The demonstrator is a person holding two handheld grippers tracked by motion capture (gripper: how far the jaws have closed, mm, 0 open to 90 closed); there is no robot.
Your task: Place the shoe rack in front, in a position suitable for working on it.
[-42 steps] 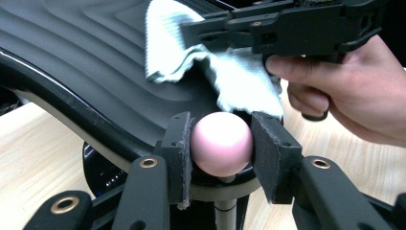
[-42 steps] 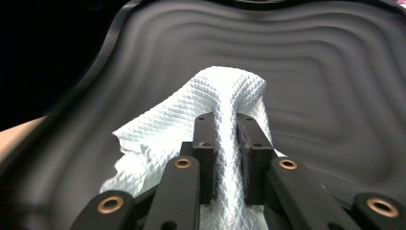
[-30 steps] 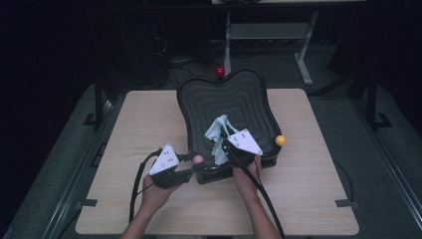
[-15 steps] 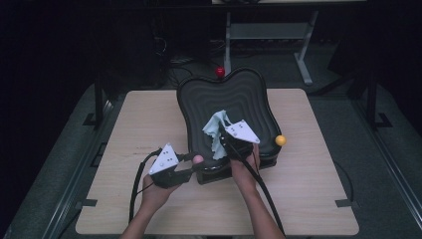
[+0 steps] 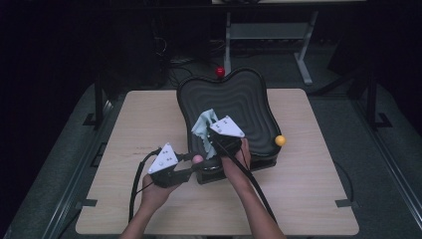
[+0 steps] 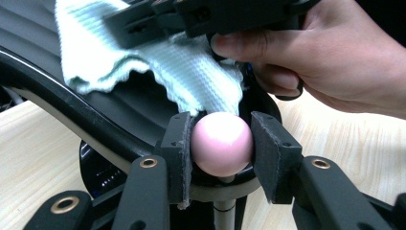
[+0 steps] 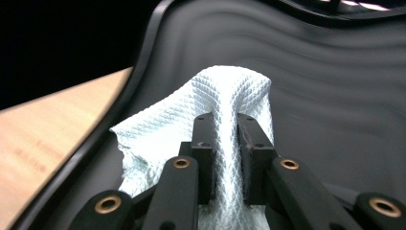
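Dim workshop, pale wooden table point(image 5: 149, 114): seen from the high view, a person works two hand-held grippers at the near edge of a black, wavy-ribbed tray point(image 5: 244, 99) mounted on a stand with coloured knobs. Compared with a second ago, the right gripper point(image 5: 211, 137) has drawn up and away from the near rim toward the tray's middle, dragging a pale mint cloth point(image 5: 203, 128) with it, while the left gripper point(image 5: 191, 160) has kept its post at the tray's front corner. A red knob point(image 5: 219, 71) sits at the far rim, a yellow knob point(image 5: 280, 140) off to the right gripper's outer side.

From the left gripper view, the left gripper's jaws stand partly closed, both pads pressed to a pink knob point(image 6: 221, 143) that sits squarely between them, bracing the tray. Just beyond the jaws hangs the cloth, and above it the person's right hand point(image 6: 330, 57).

From the right gripper view, the right gripper's point(image 7: 225, 158) jaws are pinched narrowly on a raised fold of the cloth point(image 7: 225, 96), which runs up between the pads and drapes onto the tray's ribbed floor ahead and to the jaws' left. The grip has eased a shade, yet the fold is still trapped. Judging by the stroke away from the rim, the wipe of the tray looks to be mid-pass, with the far ribs yet to be covered.
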